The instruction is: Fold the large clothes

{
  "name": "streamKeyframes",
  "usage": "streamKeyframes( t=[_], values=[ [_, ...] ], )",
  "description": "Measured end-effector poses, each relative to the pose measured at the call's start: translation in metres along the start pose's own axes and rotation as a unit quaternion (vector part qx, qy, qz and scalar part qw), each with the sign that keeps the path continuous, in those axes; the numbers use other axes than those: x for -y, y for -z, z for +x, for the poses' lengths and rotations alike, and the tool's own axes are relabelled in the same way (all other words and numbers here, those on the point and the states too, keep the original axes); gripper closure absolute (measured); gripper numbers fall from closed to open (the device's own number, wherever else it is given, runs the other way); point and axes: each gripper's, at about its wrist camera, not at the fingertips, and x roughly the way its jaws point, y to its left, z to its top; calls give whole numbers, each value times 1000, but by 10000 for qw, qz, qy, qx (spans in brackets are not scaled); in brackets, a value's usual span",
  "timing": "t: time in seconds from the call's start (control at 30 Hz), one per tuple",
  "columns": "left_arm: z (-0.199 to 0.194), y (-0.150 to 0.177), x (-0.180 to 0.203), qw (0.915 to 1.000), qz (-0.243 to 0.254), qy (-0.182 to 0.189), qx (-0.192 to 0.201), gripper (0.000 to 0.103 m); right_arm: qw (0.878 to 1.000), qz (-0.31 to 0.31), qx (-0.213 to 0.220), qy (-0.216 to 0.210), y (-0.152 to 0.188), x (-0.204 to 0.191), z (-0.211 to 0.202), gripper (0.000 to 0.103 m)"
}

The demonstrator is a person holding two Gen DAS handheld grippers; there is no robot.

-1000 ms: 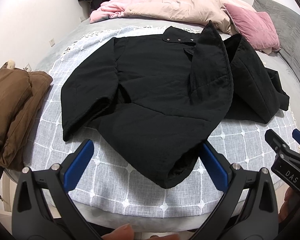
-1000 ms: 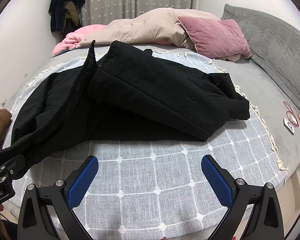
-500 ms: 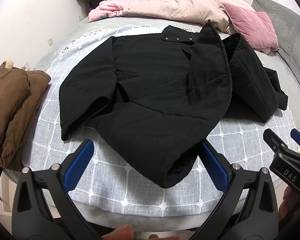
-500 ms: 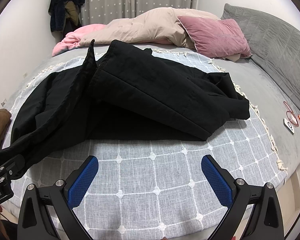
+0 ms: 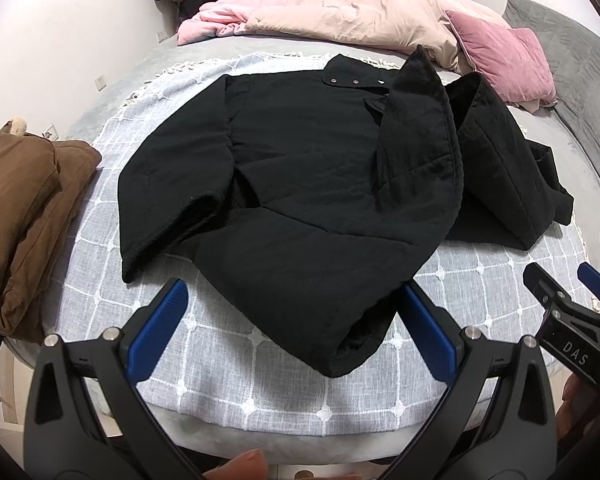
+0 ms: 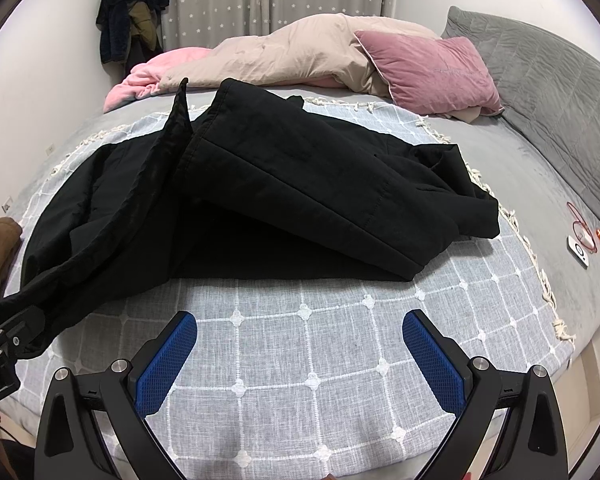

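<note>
A black quilted jacket (image 5: 308,184) lies on a grey checked blanket (image 5: 228,344) on the bed, its right side folded up in a ridge. It also shows in the right wrist view (image 6: 284,184). My left gripper (image 5: 292,332) is open, its blue pads on either side of the jacket's near hem corner, not touching it. My right gripper (image 6: 300,360) is open and empty over bare blanket (image 6: 308,344), in front of the jacket. The right gripper also shows at the left wrist view's right edge (image 5: 568,312).
A folded brown coat (image 5: 24,208) lies at the bed's left edge. A beige and pink duvet (image 6: 292,56) and a pink pillow (image 6: 432,68) lie at the back. A grey headboard (image 6: 548,92) is at right. Small items (image 6: 580,240) lie on the sheet at right.
Both grippers stay open. The left wrist view has shifted slightly, the jacket sitting a little lower in frame. The jacket itself has not moved.
</note>
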Motion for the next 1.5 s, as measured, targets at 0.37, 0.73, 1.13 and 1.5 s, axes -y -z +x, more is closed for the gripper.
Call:
streamKeyframes(
  t=[0.37, 0.73, 1.13, 1.5],
  values=[
    [-7, -13, -20, 9994, -172, 303, 87, 0, 9996, 215, 13, -181, -4, 15, 3, 0],
    [-17, -62, -52, 9988, -83, 448, 153, 0, 9988, 164, -240, -403, -78, 28, 24, 0],
    [-9, -59, -80, 9938, -379, 841, 619, 0, 9937, 846, -116, -730, -125, -20, 88, 4],
    [11, -43, -82, 9961, -65, 859, 174, 0, 9967, 523, -40, -612, -81, 39, 60, 93]
  ],
)
